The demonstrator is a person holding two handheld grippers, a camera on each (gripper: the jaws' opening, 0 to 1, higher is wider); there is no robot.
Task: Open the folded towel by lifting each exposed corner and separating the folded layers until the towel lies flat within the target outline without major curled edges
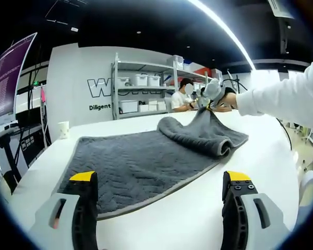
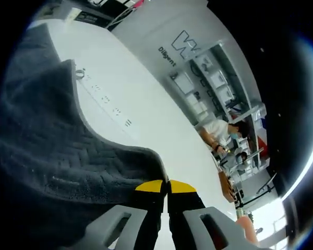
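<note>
My right gripper (image 2: 164, 188) pinches a far corner of the grey towel (image 1: 141, 161) above the white table (image 1: 198, 208), left gripper (image 1: 161, 200) spread idle near its front edge; carry corner outward, low, unrolling the curl.

A paper cup (image 1: 63, 129) stands on the white table (image 1: 198, 208) before a shelving unit (image 1: 143, 86).

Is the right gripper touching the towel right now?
Touching. In the right gripper view, the right gripper is pinched shut on the grey towel's edge.
</note>
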